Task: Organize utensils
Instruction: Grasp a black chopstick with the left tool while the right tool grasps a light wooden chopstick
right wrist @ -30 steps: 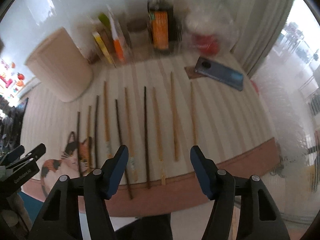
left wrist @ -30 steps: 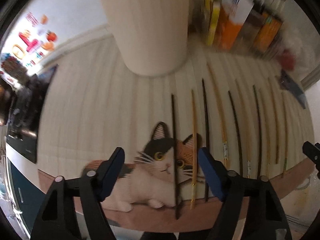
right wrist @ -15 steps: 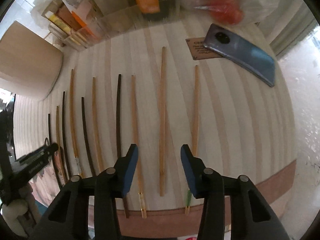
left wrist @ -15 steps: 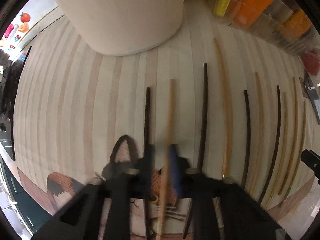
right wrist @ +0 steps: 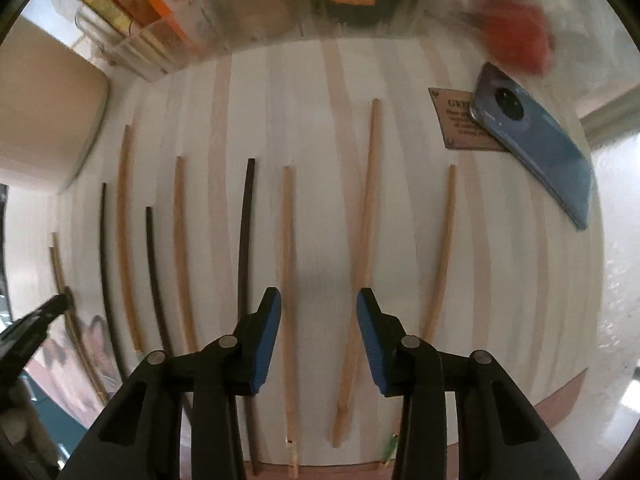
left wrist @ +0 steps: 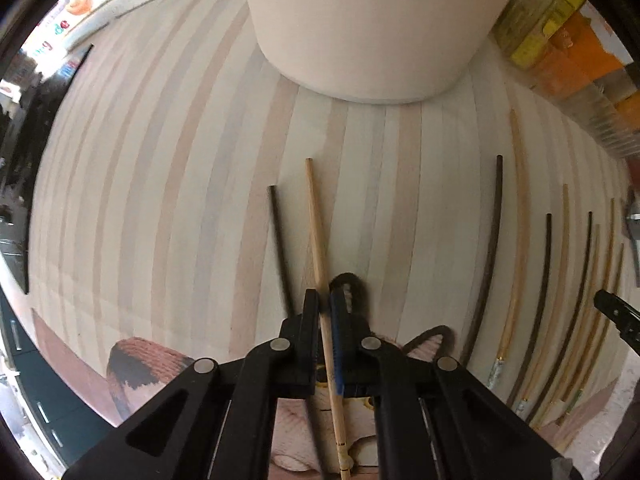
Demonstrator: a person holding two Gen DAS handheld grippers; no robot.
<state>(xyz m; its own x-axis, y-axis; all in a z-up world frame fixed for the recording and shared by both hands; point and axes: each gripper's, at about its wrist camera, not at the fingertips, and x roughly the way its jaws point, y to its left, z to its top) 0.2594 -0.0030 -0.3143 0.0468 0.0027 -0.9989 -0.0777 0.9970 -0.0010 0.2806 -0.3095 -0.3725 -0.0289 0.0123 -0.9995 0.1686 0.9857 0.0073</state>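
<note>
Several light wooden and dark chopsticks lie in a row on a striped mat [left wrist: 168, 184]. My left gripper [left wrist: 325, 300] is shut on a light wooden chopstick [left wrist: 316, 228], which runs forward between the jaws toward a large beige cylindrical holder [left wrist: 368, 24]. A dark chopstick [left wrist: 279, 240] lies just left of it. My right gripper [right wrist: 319, 300] is open and empty, low over the mat [right wrist: 500, 280], between a light chopstick [right wrist: 287, 264] and a longer light chopstick [right wrist: 362, 240]. A dark chopstick [right wrist: 244, 240] lies left of its left finger.
The beige holder [right wrist: 44, 112] stands at the back left. A clear bin with boxes and bottles [right wrist: 224, 28] lines the back. A blue phone [right wrist: 536, 140] on a brown card [right wrist: 452, 120] lies at the back right. The cat picture [left wrist: 152, 364] marks the mat's near edge.
My left gripper dropped to the mat and shut on the light chopstick, which now angles slightly. My right gripper came down and forward over the right-hand chopsticks, its jaws narrowing but still open.
</note>
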